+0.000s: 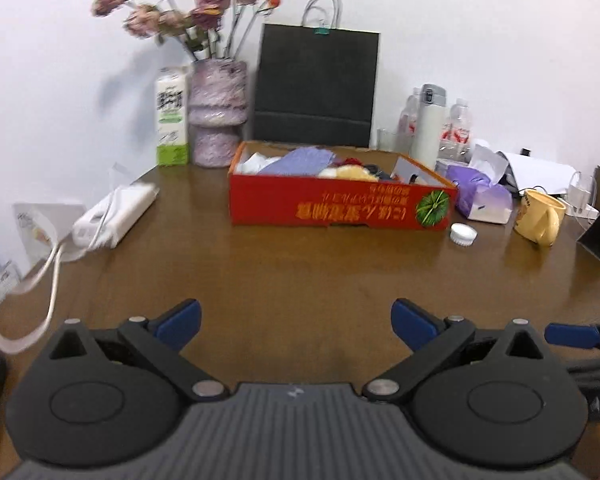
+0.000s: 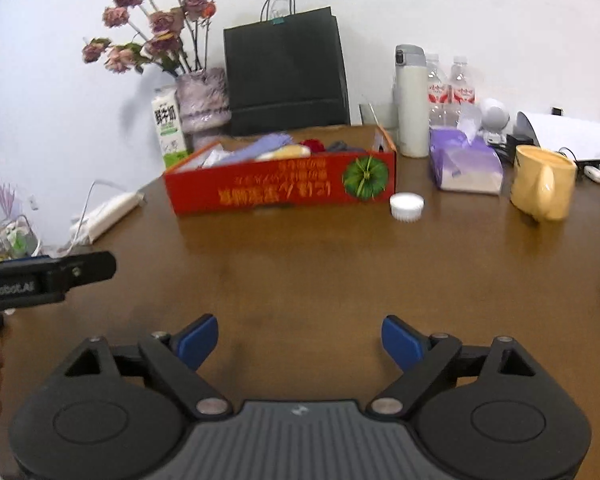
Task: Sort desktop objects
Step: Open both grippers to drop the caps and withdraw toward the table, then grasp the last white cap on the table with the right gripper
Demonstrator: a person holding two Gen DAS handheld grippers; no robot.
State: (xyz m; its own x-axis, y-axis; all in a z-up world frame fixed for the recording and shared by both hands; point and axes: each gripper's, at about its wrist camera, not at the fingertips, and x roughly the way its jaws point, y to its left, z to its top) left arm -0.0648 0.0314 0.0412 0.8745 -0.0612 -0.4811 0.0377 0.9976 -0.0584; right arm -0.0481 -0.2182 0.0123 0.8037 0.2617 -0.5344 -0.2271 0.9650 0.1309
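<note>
Left wrist: left claw gaping, released, gripping nothing, hovering over bare bench; red box sitting beyond as likely sorting bin. Right wrist: right claw likewise released, empty, facing white cap and yellow mug lying loose beside box.

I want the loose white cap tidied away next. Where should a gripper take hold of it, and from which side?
Grip the white cap across its ribbed side wall, coming from above, probably with the right gripper, which is open and empty. The cap is low and round, lying flat on the table beside the red box.
</note>
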